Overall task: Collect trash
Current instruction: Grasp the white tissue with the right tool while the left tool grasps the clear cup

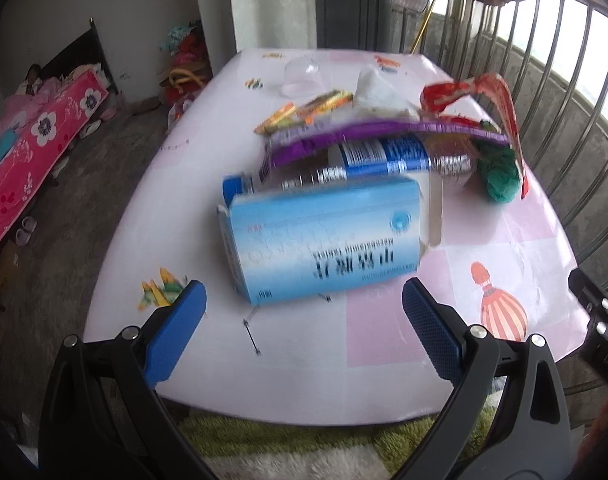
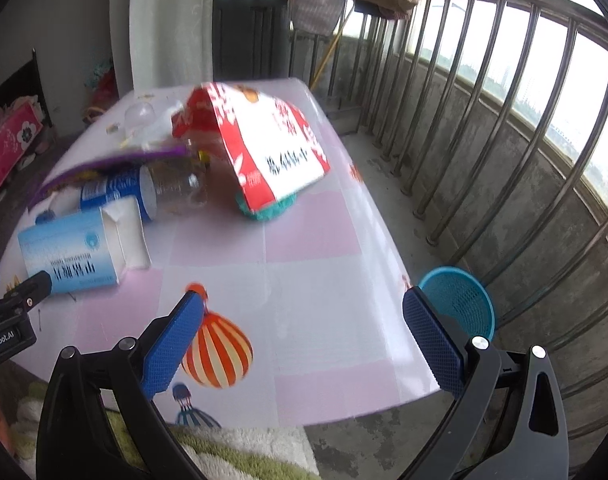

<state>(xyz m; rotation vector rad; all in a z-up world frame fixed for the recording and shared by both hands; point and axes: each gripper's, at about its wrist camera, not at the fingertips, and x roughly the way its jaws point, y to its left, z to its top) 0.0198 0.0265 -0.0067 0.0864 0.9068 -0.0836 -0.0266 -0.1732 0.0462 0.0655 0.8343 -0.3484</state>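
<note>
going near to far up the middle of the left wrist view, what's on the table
blue box → plastic bottle → purple wrapper → orange snack wrappers → clear plastic cup

The left hand-held gripper [image 1: 304,304] sits low in the frame, its blue pads spread wide with nothing between them, over the near edge of the desk [image 1: 207,184]. Just beyond, at centre, lies a light blue box [image 1: 324,240] on its side. Touching behind it is a plastic bottle [image 1: 368,164] with a blue label, under a purple wrapper [image 1: 344,136]. A green wad [image 1: 500,176] lies at centre right, a clear cup [image 1: 301,76] further up.
</note>
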